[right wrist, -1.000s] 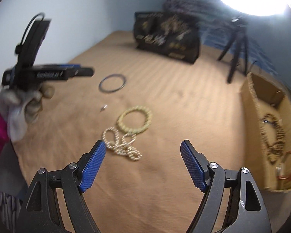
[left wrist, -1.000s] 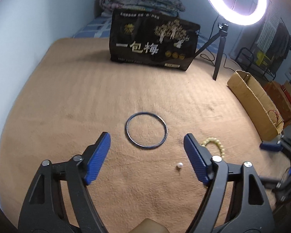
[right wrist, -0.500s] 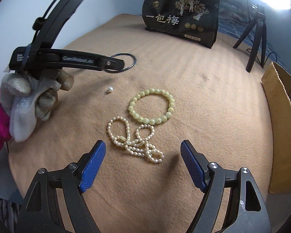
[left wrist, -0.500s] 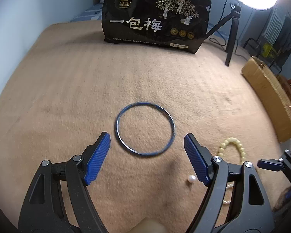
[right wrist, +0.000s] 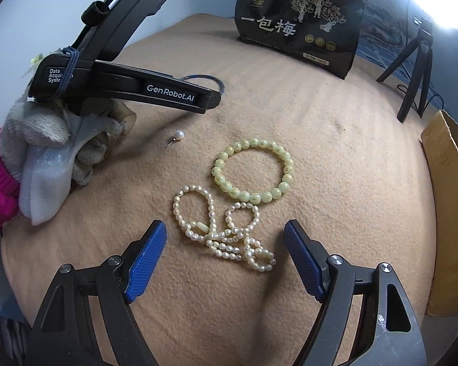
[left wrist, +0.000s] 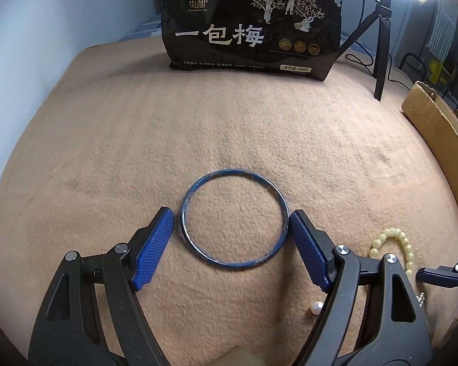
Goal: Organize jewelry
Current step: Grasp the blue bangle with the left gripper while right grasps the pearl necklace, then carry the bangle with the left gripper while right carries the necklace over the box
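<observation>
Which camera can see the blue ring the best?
The left wrist view. The blue ring lies whole on the tan blanket, right between the open left gripper fingers. In the right wrist view that gripper's body hides all but a small arc.

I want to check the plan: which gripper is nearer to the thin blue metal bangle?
Left. The left gripper has its open jaws on either side of the thin blue metal bangle. The right gripper hovers over the white pearl necklace, farther away.
</observation>
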{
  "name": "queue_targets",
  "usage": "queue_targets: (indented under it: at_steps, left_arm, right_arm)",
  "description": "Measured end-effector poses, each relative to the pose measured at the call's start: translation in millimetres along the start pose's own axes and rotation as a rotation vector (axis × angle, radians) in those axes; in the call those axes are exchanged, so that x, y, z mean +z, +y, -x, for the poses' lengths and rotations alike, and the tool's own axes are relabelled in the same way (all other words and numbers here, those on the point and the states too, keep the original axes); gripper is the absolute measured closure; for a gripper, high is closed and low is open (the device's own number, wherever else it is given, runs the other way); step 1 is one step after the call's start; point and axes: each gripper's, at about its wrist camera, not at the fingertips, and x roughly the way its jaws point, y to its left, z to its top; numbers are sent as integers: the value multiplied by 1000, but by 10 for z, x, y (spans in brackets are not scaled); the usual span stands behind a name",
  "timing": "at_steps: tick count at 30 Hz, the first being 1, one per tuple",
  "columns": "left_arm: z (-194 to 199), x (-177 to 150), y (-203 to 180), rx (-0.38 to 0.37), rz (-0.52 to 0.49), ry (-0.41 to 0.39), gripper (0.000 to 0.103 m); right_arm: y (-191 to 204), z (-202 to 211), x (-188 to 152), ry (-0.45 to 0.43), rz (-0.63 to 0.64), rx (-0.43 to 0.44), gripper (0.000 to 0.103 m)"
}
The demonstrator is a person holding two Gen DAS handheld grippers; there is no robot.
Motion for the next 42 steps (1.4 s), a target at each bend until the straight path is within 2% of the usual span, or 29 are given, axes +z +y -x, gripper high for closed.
queue_targets:
  at_steps: [6, 8, 10, 11, 13, 15, 19, 20, 21, 29, 42]
  left_arm:
    - [-4, 5, 1, -5, 2, -5, 22]
    - [2, 4, 14, -10, 6, -7, 24]
    - [9, 5, 34, -11, 12, -8, 28]
    - [14, 7, 43, -15, 16, -9, 28]
    - [22, 9, 64, -32, 22, -11, 28]
    - [32, 10, 80, -42, 27, -13, 28]
    - [70, 2, 88, -45, 32, -21, 29]
    - [81, -5, 88, -46, 34, -24, 29]
    - [95, -15, 93, -47, 37, -26, 29]
    - [186, -74, 131, -41, 55, -43, 29]
    - [542, -25, 56, -59, 47, -110, 29]
  right_arm:
    - [3, -26, -4, 1, 10, -12, 24]
    - [15, -29, -3, -1, 13, -16, 27]
    - [19, -27, 3, -1, 18, -13, 46]
    - [18, -20, 8, -2, 18, -12, 51]
    - [13, -5, 23, -2, 12, 6, 73]
    - [-3, 11, 31, -3, 1, 27, 79]
    - [-33, 45, 16, -12, -20, 51, 84]
    - [-51, 65, 11, -18, -32, 59, 87]
    - [-70, 88, 7, -23, -43, 70, 96]
    - [-147, 231, -23, -50, -66, 79, 97]
    - [-307, 700, -13, -159, -124, 68, 97]
